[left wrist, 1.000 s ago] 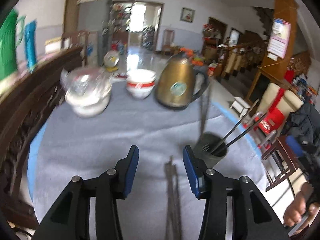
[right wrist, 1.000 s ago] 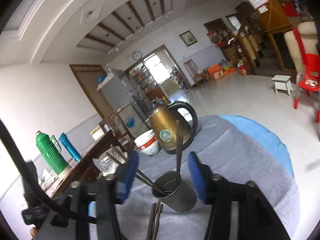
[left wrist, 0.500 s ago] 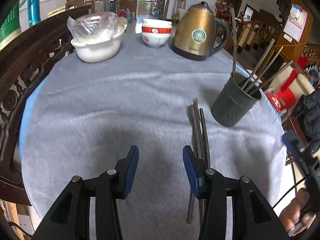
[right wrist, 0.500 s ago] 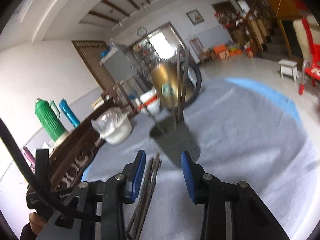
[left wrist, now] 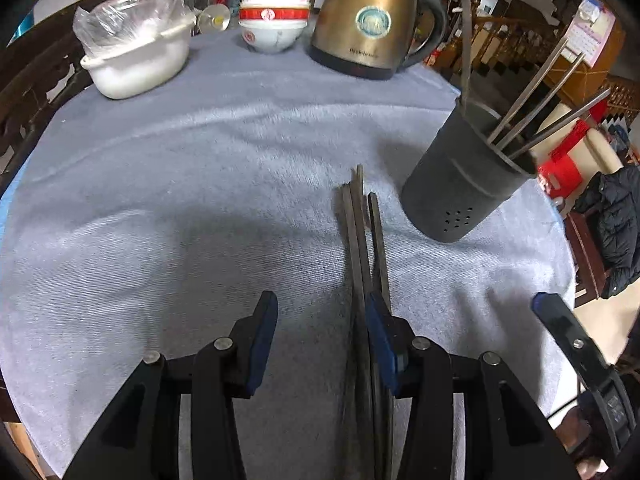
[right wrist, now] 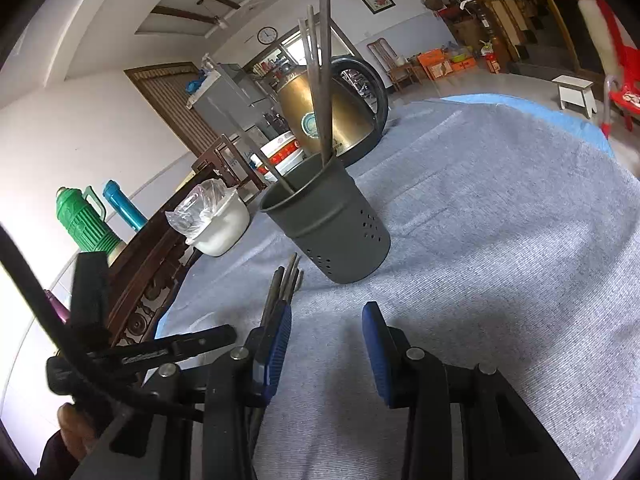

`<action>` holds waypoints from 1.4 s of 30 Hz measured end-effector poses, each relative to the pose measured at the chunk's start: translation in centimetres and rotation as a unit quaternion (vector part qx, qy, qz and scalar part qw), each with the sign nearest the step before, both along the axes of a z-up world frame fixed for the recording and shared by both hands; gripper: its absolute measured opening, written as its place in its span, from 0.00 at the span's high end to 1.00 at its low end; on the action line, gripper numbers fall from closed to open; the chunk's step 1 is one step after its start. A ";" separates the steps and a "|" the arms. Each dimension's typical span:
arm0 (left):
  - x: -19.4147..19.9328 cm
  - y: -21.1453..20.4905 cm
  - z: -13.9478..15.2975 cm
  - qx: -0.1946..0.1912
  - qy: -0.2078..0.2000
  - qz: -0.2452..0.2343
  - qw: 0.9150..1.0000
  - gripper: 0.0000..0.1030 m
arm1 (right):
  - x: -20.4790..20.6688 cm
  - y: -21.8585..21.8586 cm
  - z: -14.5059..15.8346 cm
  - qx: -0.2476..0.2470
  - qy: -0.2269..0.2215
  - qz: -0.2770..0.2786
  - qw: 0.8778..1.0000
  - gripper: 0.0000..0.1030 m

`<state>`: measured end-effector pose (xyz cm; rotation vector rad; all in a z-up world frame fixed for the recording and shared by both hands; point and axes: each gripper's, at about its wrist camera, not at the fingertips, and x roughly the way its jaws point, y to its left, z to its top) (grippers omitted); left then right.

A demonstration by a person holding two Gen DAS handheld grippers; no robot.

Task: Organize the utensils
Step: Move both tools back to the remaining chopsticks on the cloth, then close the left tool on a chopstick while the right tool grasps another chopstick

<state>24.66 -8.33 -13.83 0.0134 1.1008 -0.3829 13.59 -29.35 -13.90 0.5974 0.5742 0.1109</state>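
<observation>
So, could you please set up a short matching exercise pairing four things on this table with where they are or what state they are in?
Things:
1. loose chopsticks
2. dark holder
3. gold kettle
4. white tub

States:
A. covered with clear plastic
B. lying flat on the grey cloth
C. standing at the far edge beside stacked bowls
D. upright, with metal chopsticks leaning inside

Pairs: 1-B, 2-D, 3-C, 4-A
</observation>
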 end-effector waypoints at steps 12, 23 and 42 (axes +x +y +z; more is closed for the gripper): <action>0.6 0.3 -1.5 0.031 0.015 0.020 0.999 0.47 | 0.2 0.1 0.1 0.008 0.010 0.003 1.000 0.62; 0.3 4.9 -1.2 0.003 0.010 0.038 0.999 0.49 | 3.7 4.6 0.2 -0.043 0.076 0.063 0.994 0.66; 1.4 3.4 -2.1 -0.037 0.045 0.010 0.998 0.91 | 11.3 9.4 -2.4 -0.073 0.170 0.098 0.978 0.90</action>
